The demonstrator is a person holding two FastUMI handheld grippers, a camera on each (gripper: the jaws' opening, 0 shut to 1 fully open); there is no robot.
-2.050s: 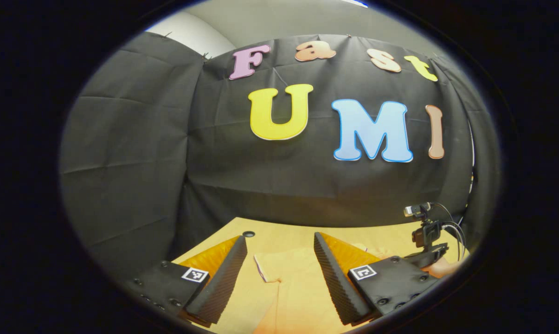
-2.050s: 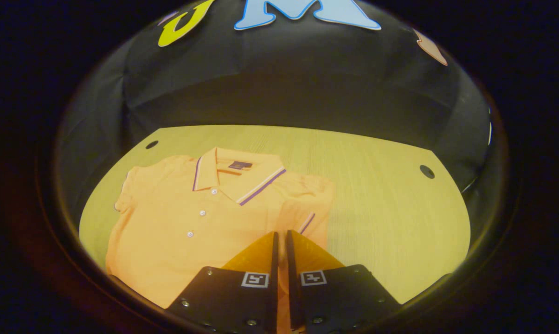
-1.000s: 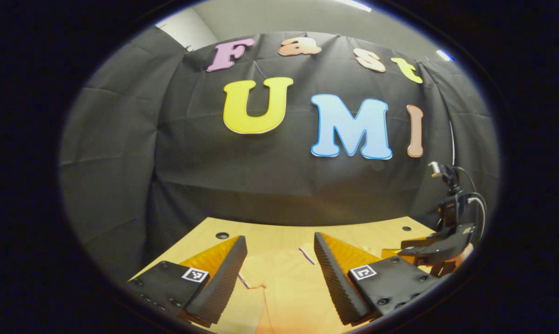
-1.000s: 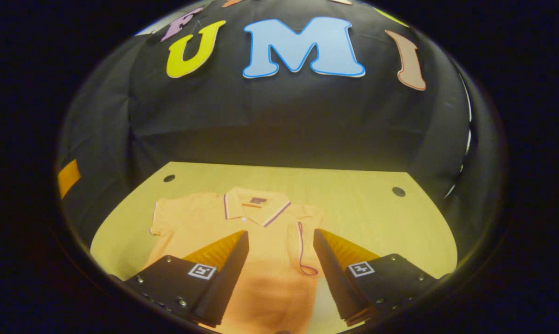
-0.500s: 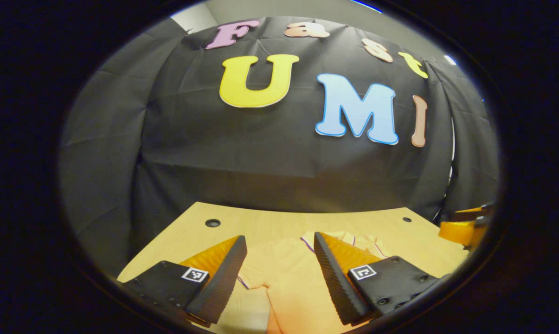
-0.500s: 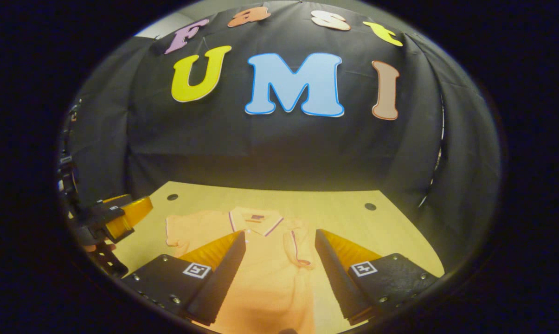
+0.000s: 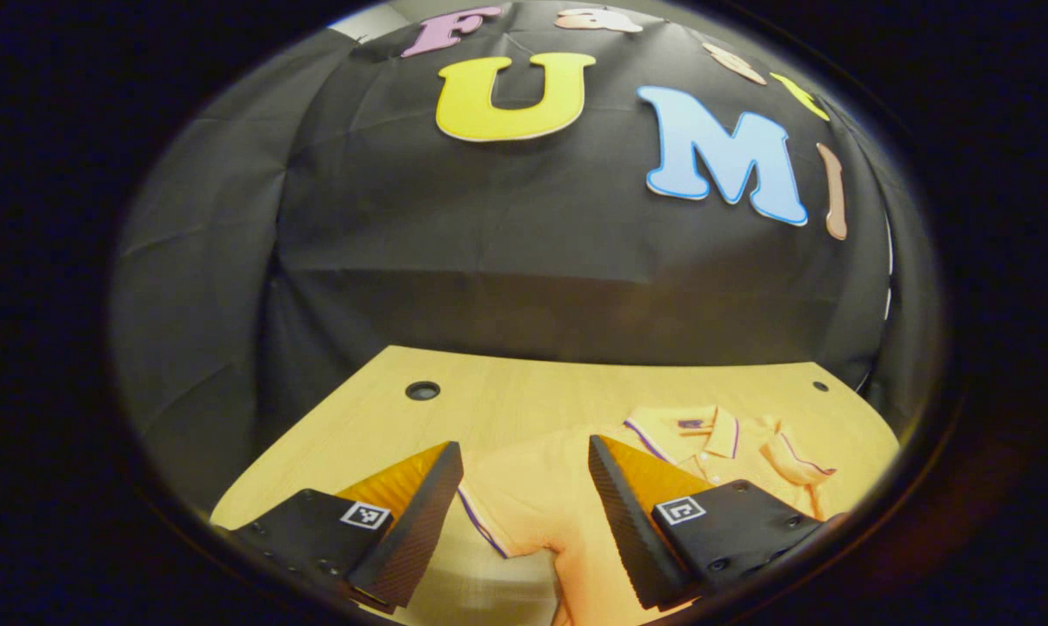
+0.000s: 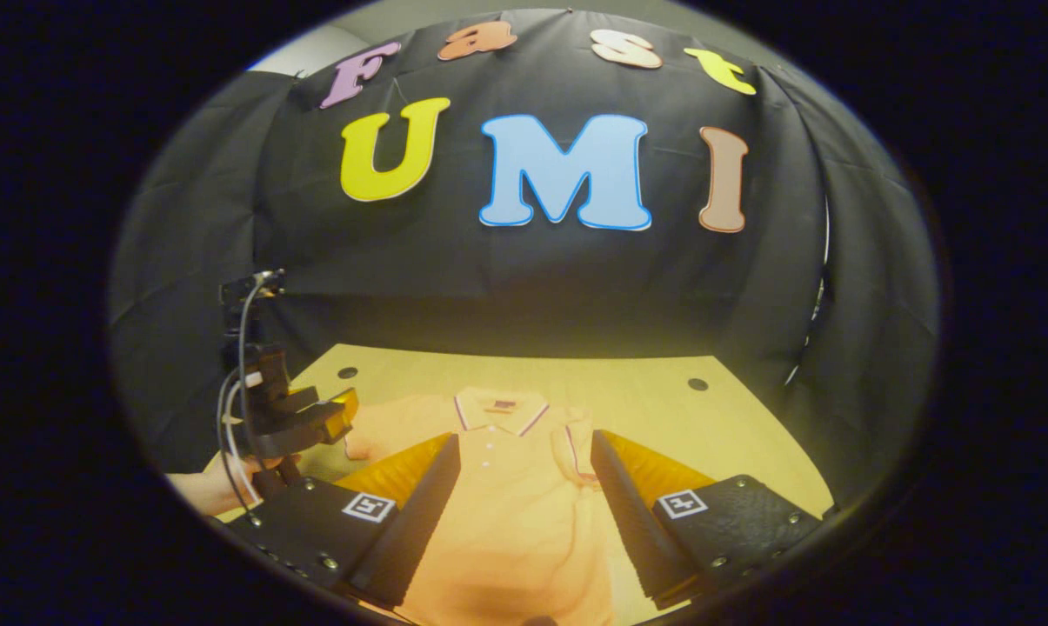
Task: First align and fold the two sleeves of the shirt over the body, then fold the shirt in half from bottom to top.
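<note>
Shirt [image 8: 506, 513] on table [image 8: 663, 409], left gripper [image 8: 315, 417] beside.

A light wooden table [image 7: 532, 404] is carrying the scene, its rounded far edge running along the booth's black cloth wall. Two small dark round holes are sitting near its far corners, one [image 7: 422, 389] at the left and one [image 7: 820, 386] at the right in the left gripper view. An orange polo shirt [image 8: 510, 513] is lying flat on the table, collar [image 8: 500, 410] pointing toward the wall, one sleeve [image 8: 580, 452] lying folded over the body, the other sleeve [image 7: 510, 500] spreading out on bare wood.
</note>
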